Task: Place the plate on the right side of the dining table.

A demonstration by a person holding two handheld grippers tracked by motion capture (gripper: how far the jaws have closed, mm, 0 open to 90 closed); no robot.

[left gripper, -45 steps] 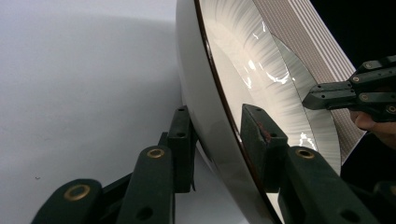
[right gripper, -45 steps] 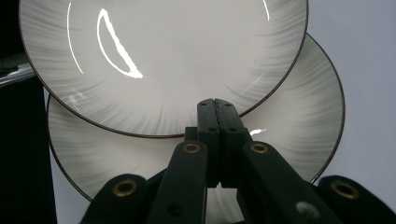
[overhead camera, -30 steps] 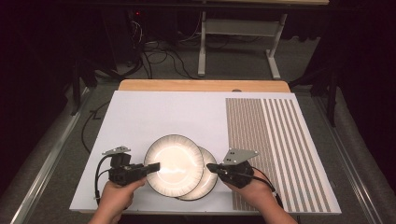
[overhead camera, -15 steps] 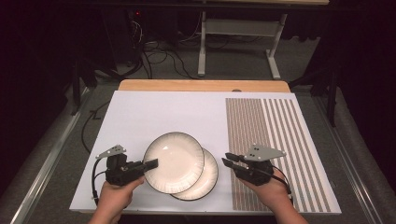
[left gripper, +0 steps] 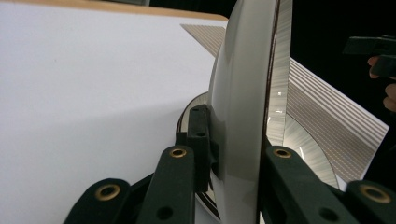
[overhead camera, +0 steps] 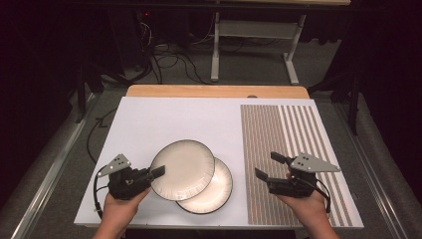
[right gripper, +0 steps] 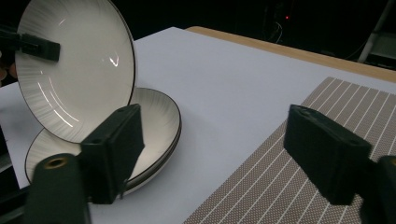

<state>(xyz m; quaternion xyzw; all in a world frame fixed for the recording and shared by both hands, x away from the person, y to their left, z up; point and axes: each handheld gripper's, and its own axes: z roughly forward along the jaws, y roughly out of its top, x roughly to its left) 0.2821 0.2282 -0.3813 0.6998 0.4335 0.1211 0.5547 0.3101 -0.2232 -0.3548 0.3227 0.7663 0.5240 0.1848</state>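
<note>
The upper plate [overhead camera: 181, 168], cream with a fine ribbed inside and dark rim, tilts up off the lower plate [overhead camera: 215, 191]. My left gripper [overhead camera: 155, 173] pinches its rim. My right gripper [overhead camera: 271, 167], jaws just opened and empty, sits well to its right over the striped mat [overhead camera: 293, 134].

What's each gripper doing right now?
Left gripper: shut on the upper plate.
Right gripper: open, holding nothing; jaws just opened.

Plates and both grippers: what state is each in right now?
Upper plate: tilted, its rim clamped.
Lower plate: flat on the white board, partly under the upper plate.
Left gripper: shut on the upper plate's rim.
Right gripper: open, nothing between its jaws, which have just been opening, over the striped mat.
</note>
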